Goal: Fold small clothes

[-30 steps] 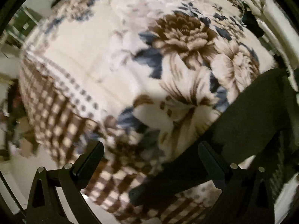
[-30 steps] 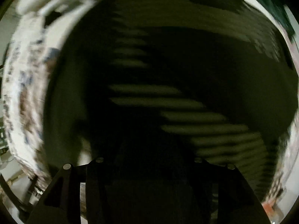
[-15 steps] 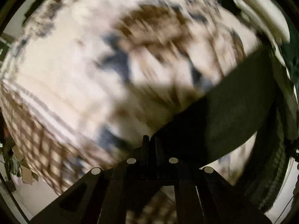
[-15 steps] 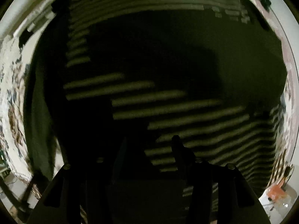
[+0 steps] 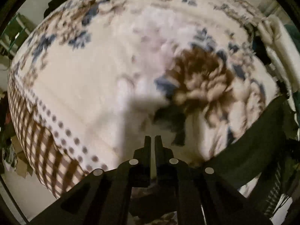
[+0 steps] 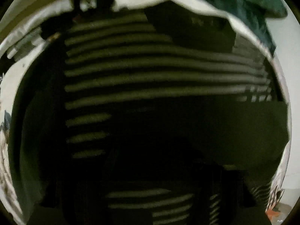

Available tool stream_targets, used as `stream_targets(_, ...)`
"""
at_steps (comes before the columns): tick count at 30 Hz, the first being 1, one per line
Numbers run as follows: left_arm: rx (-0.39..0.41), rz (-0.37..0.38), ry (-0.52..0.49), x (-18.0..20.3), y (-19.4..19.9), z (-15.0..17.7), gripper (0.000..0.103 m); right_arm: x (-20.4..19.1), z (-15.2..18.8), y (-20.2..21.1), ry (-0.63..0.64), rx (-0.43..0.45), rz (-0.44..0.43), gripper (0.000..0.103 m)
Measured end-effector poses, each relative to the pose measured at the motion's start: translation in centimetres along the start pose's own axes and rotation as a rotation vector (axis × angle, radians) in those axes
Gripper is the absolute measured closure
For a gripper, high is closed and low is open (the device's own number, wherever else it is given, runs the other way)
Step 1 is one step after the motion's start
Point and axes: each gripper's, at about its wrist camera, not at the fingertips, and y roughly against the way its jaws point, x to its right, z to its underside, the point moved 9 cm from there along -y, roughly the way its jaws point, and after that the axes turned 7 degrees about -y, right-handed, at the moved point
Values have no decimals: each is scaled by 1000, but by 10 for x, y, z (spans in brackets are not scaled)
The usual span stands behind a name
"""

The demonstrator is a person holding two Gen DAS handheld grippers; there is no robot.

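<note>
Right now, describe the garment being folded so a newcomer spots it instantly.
Find the cream floral blanket covering the bed. On it lies a dark green garment, the only piece with pale horizontal stripes, unlike the plain teal cloth heaped beyond it.

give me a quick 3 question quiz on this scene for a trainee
1. True or false: the left gripper has its fingers spread wide apart.
2. What pattern does the dark garment show in the right wrist view? A) pale horizontal stripes B) polka dots C) flowers
3. Fill in: at lower left in the left wrist view, the floral blanket has a brown ___ border.

Key: 1 false, the fingers are nearly together. 2 A. 3 checked.
</note>
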Motion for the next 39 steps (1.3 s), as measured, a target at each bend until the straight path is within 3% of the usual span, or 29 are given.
stream_targets(1,-11,-2,12,3,-7,2,93,-3,-3,6,19,29,31,95)
stream_targets(3,-39,0,38,2,-25,9,79,-5,-9,18,42,70,35,96)
stream_targets(5,-47,3,49,3,-35,10,73,-21,-14,28,69,95,18,96)
stream_targets(8,-47,-14,37,6,-43,6,63,-66,-26,41,135,140,-11,96)
stream_targets(12,-42,-14,4,13,-52,-2,37,-119,-16,48,261,195,-22,96)
stream_targets(13,-34,-5,-3,15,-54,-5,33,-123,-17,41,294,184,-11,96)
stream_targets(15,-26,28,-16,17,-60,-7,4,-135,-7,32,324,120,-18,94)
stream_targets(16,-24,71,-30,23,-64,-9,0,-133,0,30,309,74,-67,87)
stream_targets(19,-34,31,-85,27,-72,-10,0,-111,14,37,231,-26,-211,48)
stream_targets(20,-37,27,-91,27,-71,-10,0,-101,19,40,208,-40,-241,44)
stream_targets(24,5,80,-48,19,-39,-9,0,-52,44,55,154,-72,-294,43)
stream_targets(27,35,76,4,-6,-9,5,0,-16,72,55,110,-112,-286,43)
stream_targets(31,-40,104,157,-42,2,56,0,15,106,41,47,-184,-277,43)
stream_targets(34,-132,234,324,-47,-5,99,0,27,132,30,22,-229,-255,43)
stream_targets(35,-145,293,383,-45,-8,108,4,29,139,28,19,-240,-252,43)
stream_targets(37,-143,329,415,-37,-7,115,9,29,153,24,26,-254,-248,43)
stream_targets(39,-109,333,387,-26,-10,104,38,28,162,22,38,-259,-240,43)
